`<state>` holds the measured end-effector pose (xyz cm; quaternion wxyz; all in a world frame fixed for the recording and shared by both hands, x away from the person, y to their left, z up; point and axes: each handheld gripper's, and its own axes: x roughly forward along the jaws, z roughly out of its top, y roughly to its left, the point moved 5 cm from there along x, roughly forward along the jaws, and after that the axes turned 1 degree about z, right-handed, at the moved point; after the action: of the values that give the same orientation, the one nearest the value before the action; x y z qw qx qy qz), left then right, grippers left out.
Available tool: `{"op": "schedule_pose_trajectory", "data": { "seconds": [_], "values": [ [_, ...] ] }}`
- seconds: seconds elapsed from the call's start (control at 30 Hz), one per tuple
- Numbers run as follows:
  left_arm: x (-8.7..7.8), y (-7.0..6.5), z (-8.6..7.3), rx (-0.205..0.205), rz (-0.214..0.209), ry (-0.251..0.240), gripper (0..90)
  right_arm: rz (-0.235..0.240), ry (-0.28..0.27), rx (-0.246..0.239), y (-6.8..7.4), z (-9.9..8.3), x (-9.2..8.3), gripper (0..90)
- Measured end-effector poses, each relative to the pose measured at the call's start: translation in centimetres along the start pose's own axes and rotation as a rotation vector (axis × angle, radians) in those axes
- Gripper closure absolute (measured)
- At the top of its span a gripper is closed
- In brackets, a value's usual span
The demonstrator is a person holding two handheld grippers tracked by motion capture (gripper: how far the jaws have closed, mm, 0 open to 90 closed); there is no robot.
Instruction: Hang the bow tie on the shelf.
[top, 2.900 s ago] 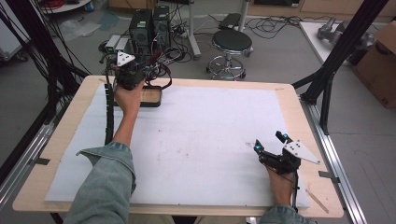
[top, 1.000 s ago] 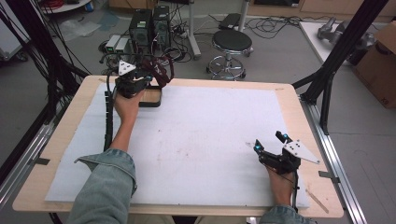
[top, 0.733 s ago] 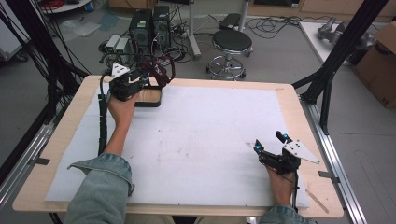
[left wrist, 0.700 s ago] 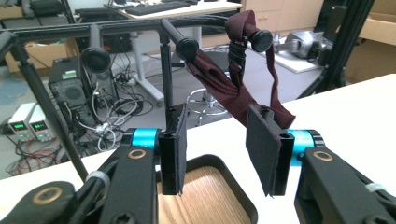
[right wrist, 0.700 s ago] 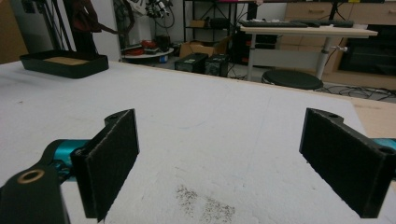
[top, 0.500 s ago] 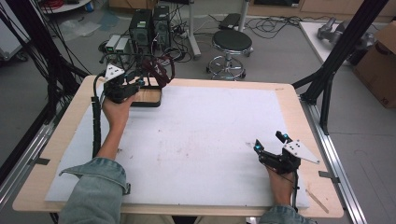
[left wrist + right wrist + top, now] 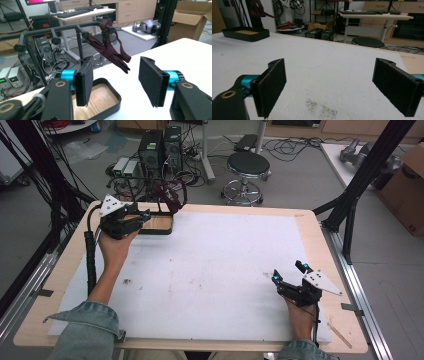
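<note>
- Left gripper (image 7: pixel 113 82) has just backed away from the rack (image 7: pixel 50 32), jaws opening, empty.
- Cloth (image 7: pixel 110 52) now hangs there: hung, I'd say.
- Right gripper (image 7: pixel 337 87) rests wide open, empty.

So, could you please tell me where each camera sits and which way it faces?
High view: above the person's side, looking forward and down on the table; forearms, left gripper, right gripper.
Left gripper view: rides that gripper, past open jaws, at the dark red cloth on the rack.
Right gripper view: low across the table, open jaws.
All share the black tray.
</note>
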<state>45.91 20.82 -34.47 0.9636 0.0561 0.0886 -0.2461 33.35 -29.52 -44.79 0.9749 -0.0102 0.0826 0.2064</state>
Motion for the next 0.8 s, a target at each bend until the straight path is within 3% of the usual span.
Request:
{"op": "schedule_pose_trajectory", "data": {
  "seconds": [0.4,0.6,0.8],
  "values": [
    [-3.9,-1.3,-0.8,0.003,-0.028,-0.023,28.8,-0.007,-0.002,-0.008,-0.1,0.0,0.0,11.0],
    [-5.7,-1.4,-1.4,-0.011,-0.018,-0.025,22.1,-0.007,-0.002,-0.006,0.0,0.0,0.0,10.9],
    [-6.9,-1.5,-3.0,-0.009,-0.018,0.013,19.9,-0.008,-0.001,-0.007,-0.1,0.0,0.0,10.9]
  ]
}}
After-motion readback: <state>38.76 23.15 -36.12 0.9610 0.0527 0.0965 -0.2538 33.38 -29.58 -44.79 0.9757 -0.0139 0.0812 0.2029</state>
